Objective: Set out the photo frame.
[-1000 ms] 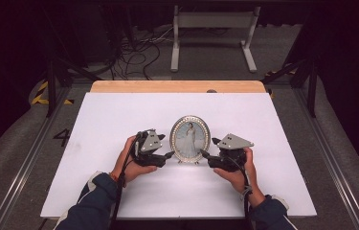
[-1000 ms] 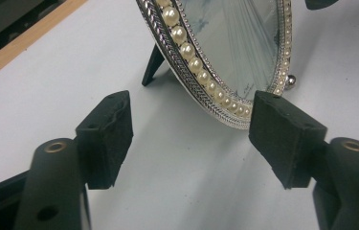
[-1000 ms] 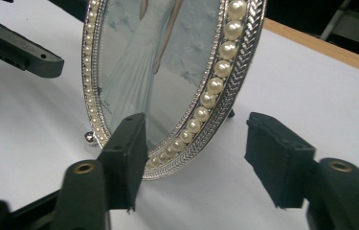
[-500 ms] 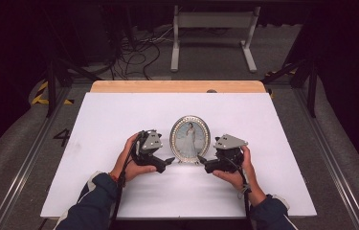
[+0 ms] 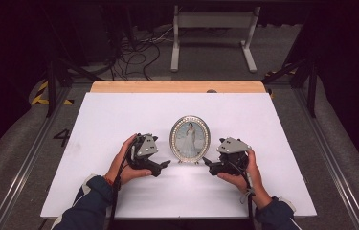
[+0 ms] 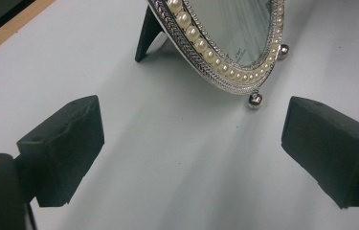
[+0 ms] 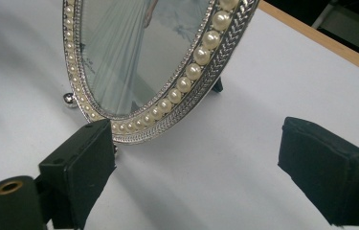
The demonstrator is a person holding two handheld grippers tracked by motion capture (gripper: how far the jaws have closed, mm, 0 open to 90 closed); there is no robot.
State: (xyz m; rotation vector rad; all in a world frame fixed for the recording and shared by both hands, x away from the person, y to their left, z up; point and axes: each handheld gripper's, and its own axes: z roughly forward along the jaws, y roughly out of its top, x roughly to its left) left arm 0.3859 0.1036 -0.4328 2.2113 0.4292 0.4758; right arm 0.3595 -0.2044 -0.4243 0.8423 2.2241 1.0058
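Item: oval pearl-rimmed picture frame [image 5: 190, 139], upright on the white table [image 5: 119, 115], propped by its rear strut [image 6: 146, 33] and ball feet. Left gripper [image 5: 162, 165] and right gripper [image 5: 207, 162] flank its base, jaws just opened wide and empty, frame just beyond the fingertips, apparently released to stand unaided.

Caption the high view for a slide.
Oval pearl-rimmed silver photo frame standing on the white table, open left tongs and right tongs flanking it.
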